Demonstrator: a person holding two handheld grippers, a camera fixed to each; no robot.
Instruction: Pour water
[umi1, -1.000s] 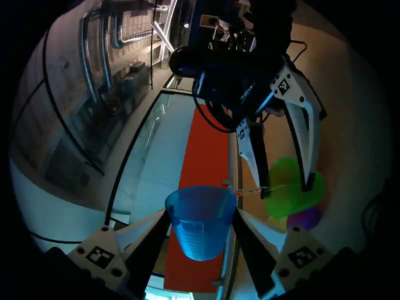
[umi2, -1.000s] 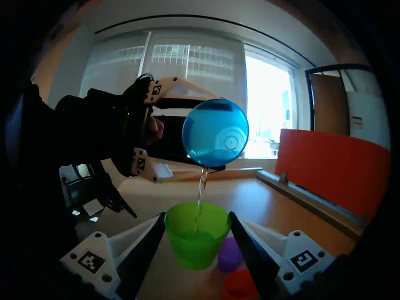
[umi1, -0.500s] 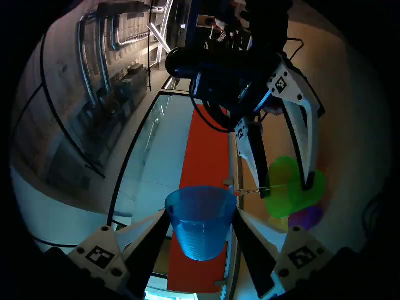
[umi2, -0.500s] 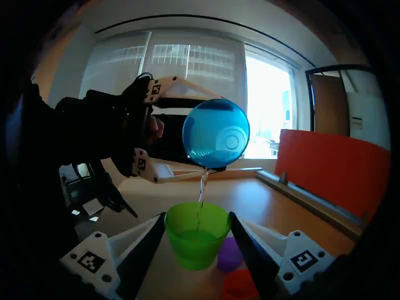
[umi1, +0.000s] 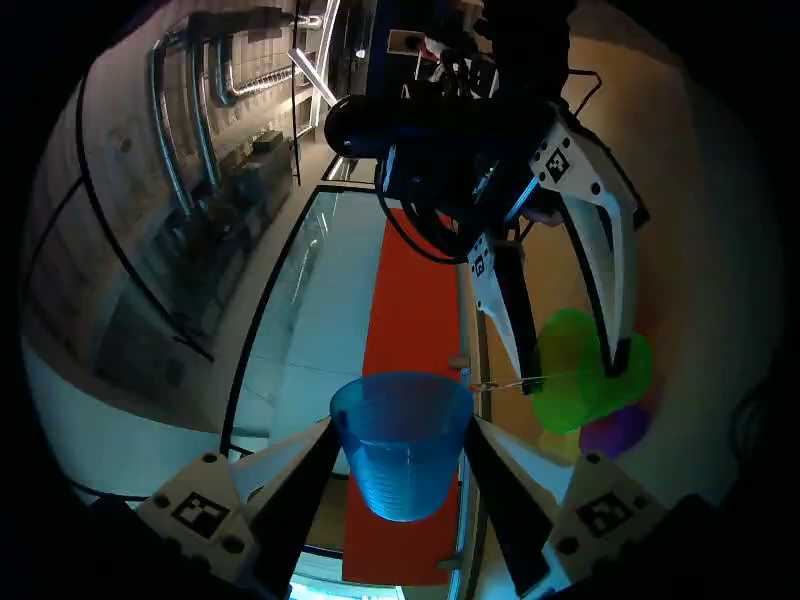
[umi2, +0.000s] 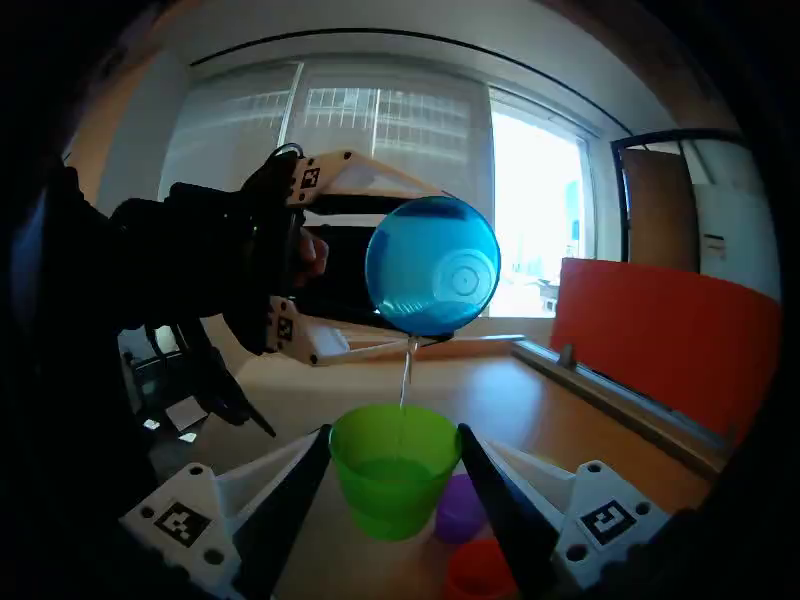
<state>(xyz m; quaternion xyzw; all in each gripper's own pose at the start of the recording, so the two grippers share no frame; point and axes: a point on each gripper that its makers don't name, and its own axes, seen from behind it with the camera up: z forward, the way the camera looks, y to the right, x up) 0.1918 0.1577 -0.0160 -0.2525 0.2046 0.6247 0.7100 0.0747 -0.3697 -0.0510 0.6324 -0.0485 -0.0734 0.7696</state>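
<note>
My left gripper (umi1: 403, 450) is shut on a blue cup (umi1: 402, 445), tipped over on its side. In the right gripper view the blue cup (umi2: 432, 265) hangs above a green cup (umi2: 394, 480), and a thin stream of water (umi2: 405, 375) falls from it into the green one. My right gripper (umi2: 393, 478) is shut on the green cup, which stands upright with water in it. The left gripper view shows the green cup (umi1: 585, 375) off to the right, between the right gripper's fingers (umi1: 505, 310).
A purple cup (umi2: 462, 508) and a red cup (umi2: 480, 570) sit on the wooden table (umi2: 530, 410) just behind the green one. A red partition (umi2: 665, 340) runs along the table's right edge. A person's dark sleeve (umi2: 170, 260) holds the left gripper. Windows lie behind.
The stream of water has thinned to a fine thread. Both cups and both grippers have stayed almost where they were.
</note>
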